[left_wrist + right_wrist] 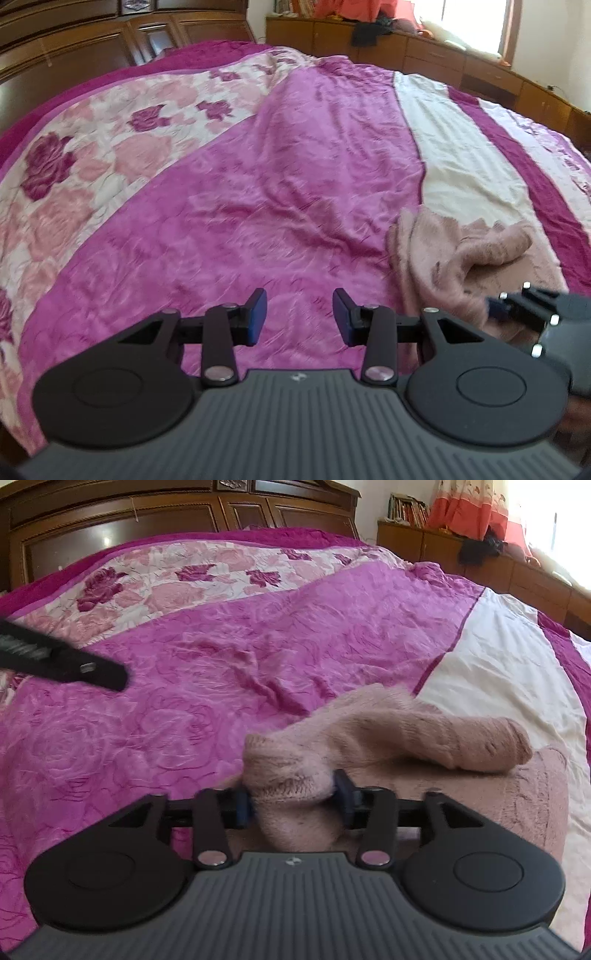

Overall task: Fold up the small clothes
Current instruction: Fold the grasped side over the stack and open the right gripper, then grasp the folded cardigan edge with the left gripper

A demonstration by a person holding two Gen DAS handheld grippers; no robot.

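Blue pads of my right gripper (293, 797) pinch one end of the pink knitted garment (388, 734), which lies on the magenta bedspread (184, 657); my left gripper (299, 317) hangs spread wide and empty beside it; I judge a low, slow carry-over keeps the fold square.

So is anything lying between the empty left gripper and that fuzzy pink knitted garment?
Nothing visible. The left gripper hangs open over bare magenta bedspread; the fuzzy pink knitted garment lies to its right, its near end pinched in the right gripper.
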